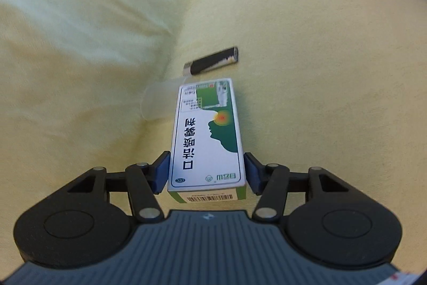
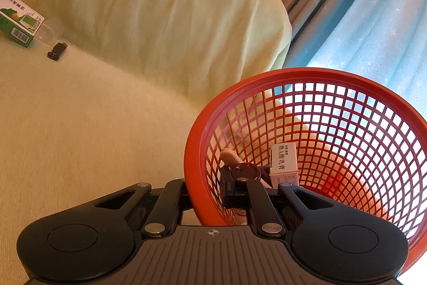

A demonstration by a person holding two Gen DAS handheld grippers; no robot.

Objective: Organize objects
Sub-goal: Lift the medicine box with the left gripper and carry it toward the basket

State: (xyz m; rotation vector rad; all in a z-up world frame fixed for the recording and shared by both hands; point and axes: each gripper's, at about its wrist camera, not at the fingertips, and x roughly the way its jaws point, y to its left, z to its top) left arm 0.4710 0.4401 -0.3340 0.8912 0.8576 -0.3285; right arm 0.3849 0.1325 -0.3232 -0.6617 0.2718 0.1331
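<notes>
Green-and-white medicine box (image 1: 208, 135) gripped between left gripper (image 1: 207, 172) fingers above yellow sofa (image 1: 320, 71), black battery (image 1: 212, 60) and clear cup (image 1: 157, 103) still loose; red basket (image 2: 202, 124), rim pinched by closed right gripper (image 2: 213, 194), already holding white box (image 2: 283, 162).

The green-and-white box (image 1: 208, 135) carries large upside-down characters, 口洽喷雾剂, with an OTC oval, a small logo and a barcode on its end. The white box (image 2: 283, 162) in the red basket (image 2: 194, 151) reads 维A酸乳膏.
</notes>
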